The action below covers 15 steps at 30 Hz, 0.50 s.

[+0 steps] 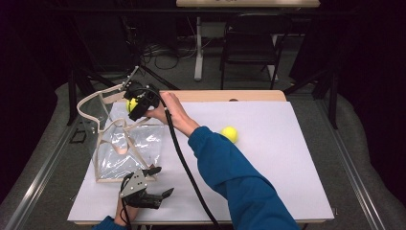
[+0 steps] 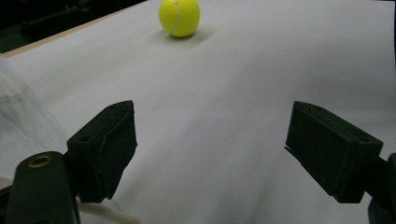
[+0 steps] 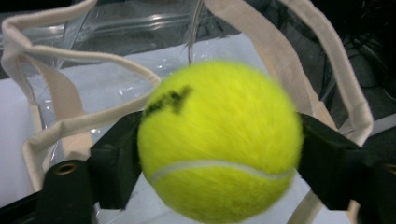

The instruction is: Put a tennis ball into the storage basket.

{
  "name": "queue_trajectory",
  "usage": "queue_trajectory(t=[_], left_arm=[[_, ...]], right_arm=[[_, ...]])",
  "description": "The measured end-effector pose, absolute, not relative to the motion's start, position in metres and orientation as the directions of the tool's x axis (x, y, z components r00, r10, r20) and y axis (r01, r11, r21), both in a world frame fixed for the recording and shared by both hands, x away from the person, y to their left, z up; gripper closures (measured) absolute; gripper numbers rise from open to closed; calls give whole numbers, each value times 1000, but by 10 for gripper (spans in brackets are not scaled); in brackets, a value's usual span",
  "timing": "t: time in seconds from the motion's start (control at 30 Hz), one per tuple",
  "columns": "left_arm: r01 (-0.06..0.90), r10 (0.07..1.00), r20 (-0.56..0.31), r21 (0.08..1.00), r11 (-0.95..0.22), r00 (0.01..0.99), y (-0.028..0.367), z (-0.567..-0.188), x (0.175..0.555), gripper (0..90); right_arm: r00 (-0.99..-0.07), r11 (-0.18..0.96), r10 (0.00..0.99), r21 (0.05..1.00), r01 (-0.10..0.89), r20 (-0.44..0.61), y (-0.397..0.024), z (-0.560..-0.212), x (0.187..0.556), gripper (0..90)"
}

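My right gripper (image 1: 133,106) hovers over the open top of a clear plastic tote bag (image 1: 125,149) with beige trim and handles (image 3: 70,122), at the table's left. A yellow tennis ball (image 3: 219,140) sits between its jaws (image 3: 219,161); the ball looks blurred while the jaws are sharp, so the pads seem to have let go of it. In the high view that ball (image 1: 129,104) peeks out beside the gripper. A second tennis ball (image 1: 230,133) (image 2: 179,17) lies on the white sheet near the middle. My left gripper (image 1: 162,182) (image 2: 210,149) rests open near the front edge, beside the bag's corner, with nothing between its jaws.
A white sheet (image 1: 268,172) covers the wooden table (image 1: 225,95). The right gripper's black cable (image 1: 184,165) trails across the sheet toward the front. Behind the table stand a dark folding chair (image 1: 249,43) and a white desk leg (image 1: 198,48), with cables on the floor.
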<state>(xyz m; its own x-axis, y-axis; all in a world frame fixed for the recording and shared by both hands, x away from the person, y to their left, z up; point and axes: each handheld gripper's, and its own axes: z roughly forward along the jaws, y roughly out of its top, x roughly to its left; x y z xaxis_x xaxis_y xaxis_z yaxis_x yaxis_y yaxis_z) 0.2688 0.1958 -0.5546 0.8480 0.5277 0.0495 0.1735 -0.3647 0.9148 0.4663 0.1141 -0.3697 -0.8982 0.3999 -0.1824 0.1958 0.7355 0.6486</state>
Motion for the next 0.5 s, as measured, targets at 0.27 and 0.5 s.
queue_trajectory(t=[0.27, 0.5], left_arm=[[174, 519, 46, 914, -367, 854, 196, -555, 269, 160], [176, 534, 51, 914, -365, 844, 196, -555, 268, 159]], right_arm=[[-900, 680, 404, 711, 179, -160, 104, -355, 461, 86], [-913, 635, 391, 753, 175, -118, 85, -339, 453, 35]])
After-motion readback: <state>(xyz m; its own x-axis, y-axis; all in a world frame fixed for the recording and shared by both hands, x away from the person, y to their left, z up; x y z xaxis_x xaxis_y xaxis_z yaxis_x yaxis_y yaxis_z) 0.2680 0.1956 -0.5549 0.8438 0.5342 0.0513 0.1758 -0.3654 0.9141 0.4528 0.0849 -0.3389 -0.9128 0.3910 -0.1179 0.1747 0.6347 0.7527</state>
